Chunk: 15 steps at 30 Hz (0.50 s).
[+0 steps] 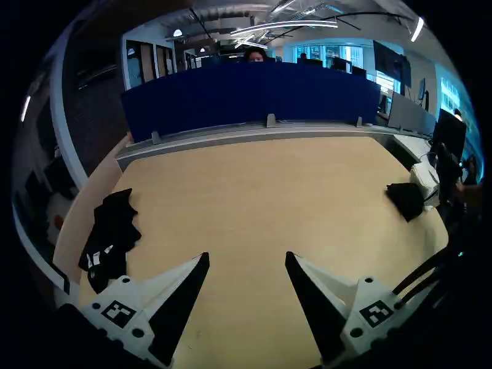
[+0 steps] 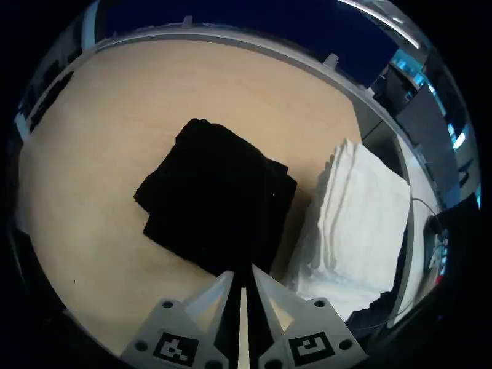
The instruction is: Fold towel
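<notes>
A black towel (image 2: pixel 215 203), folded into a thick square, lies flat on the wooden table (image 2: pixel 111 154). My right gripper (image 2: pixel 243 273) is at the towel's near corner with its fingers drawn together, and the dark cloth runs in between the tips. In the left gripper view the same folded black towel (image 1: pixel 406 198) lies at the table's far right. My left gripper (image 1: pixel 246 261) hangs open above the bare tabletop (image 1: pixel 264 197) with nothing between its fingers. A crumpled black towel (image 1: pixel 111 237) lies off to its left.
A stack of folded white towels (image 2: pixel 360 221) sits right beside the black one, near the table's edge; the white stack (image 1: pixel 425 177) also appears far right. A blue divider panel (image 1: pixel 246 92) runs along the table's back edge. Monitors and desks stand beyond.
</notes>
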Available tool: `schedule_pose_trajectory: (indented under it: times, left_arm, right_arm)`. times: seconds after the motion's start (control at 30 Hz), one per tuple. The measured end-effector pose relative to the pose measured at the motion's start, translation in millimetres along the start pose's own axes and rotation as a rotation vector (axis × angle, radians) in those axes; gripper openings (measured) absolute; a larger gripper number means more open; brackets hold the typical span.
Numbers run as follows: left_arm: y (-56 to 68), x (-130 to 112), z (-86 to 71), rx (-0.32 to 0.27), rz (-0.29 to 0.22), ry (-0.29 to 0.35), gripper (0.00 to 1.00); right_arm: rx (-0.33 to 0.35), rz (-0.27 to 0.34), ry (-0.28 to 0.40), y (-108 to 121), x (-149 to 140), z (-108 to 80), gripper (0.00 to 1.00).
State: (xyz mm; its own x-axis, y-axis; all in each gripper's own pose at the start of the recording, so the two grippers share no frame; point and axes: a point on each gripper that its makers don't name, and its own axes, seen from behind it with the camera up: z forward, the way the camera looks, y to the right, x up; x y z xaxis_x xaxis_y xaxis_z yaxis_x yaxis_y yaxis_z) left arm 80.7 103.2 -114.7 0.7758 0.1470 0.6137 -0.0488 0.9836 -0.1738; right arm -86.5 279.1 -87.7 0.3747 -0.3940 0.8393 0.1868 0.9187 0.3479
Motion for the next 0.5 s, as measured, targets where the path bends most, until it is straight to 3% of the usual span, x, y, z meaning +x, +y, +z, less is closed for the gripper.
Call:
schedule_pose_trajectory:
  times: [0.5]
  left_arm:
    - [3.4, 2, 2.4, -0.002, 0.021, -0.004, 0.92]
  right_arm:
    - [-0.03, 0.05, -0.082, 2, -17, 24.9, 0.04]
